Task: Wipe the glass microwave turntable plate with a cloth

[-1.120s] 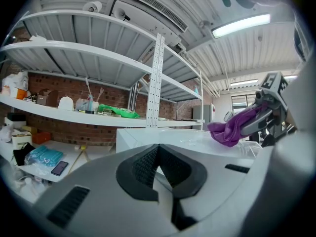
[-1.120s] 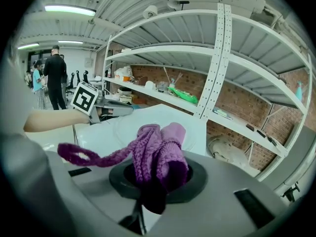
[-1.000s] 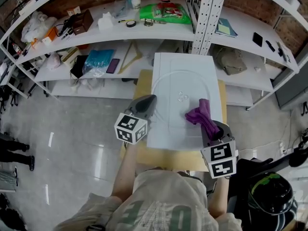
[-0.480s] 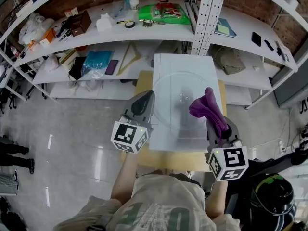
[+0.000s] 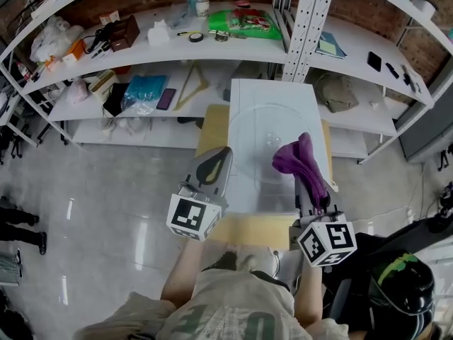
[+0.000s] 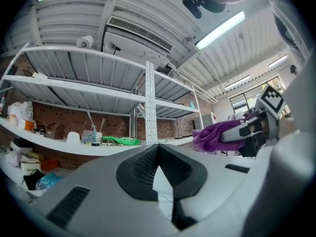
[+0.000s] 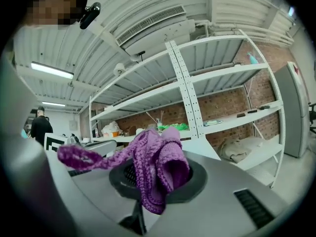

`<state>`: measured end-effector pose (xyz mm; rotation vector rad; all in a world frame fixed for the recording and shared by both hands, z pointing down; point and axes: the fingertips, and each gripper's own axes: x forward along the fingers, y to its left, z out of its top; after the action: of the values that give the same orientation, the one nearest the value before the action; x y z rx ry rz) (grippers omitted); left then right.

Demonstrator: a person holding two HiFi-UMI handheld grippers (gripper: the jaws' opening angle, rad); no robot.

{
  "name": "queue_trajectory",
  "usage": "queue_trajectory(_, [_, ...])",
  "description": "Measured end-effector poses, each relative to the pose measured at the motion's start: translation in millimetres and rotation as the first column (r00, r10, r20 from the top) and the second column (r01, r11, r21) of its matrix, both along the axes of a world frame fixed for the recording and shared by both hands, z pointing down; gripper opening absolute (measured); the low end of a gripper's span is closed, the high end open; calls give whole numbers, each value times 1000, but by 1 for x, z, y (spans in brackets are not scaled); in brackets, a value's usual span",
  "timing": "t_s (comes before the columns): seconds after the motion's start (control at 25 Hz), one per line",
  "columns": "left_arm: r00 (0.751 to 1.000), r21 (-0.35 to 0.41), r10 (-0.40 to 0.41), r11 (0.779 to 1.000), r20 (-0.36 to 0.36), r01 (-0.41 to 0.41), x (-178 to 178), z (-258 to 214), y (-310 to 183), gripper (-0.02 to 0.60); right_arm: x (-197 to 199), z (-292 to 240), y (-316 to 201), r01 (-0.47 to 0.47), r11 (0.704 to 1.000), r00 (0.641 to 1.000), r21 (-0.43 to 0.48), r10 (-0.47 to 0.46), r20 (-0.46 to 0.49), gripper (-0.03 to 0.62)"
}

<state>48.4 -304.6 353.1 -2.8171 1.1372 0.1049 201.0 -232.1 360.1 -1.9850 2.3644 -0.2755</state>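
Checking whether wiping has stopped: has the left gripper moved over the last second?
Yes. The left gripper has drawn back toward the person: its marker cube, earlier alongside the white board's left edge, now sits level with the board's near edge.

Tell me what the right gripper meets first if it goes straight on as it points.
Probably the white shelf upright: the right gripper, shut on the purple cloth, looks raised over the glass plate, though depth is unclear.

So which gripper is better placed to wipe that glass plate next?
Probably the right gripper: its jaws are shut on the purple knitted cloth, over the round clear glass plate. The left gripper is shut, empty, beside the plate.
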Motion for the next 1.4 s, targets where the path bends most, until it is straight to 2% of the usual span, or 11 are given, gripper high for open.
queue_trajectory(0.2, [999,36,-46,998,-12,47,-21,-9,59,-3,-12,-5,50,29,998,1000,52,-29,10,51])
queue_trajectory(0.48, [988,54,-154,987,11,153,-60,-12,174,-3,-28,-4,147,96,995,995,40,-96,-8,51])
queue_trajectory(0.68, [982,42,-187,982,-3,187,-79,-14,218,-3,-33,-7,189,95,995,995,34,-95,-14,51])
queue_trajectory(1.04, [991,25,-133,991,13,132,-108,6,282,-3,-57,13,252,33,999,999,0,-33,15,51])
queue_trajectory(1.4, [998,12,-58,998,19,58,-169,9,364,-3,-150,7,337,6,1000,1000,21,-6,-17,51])
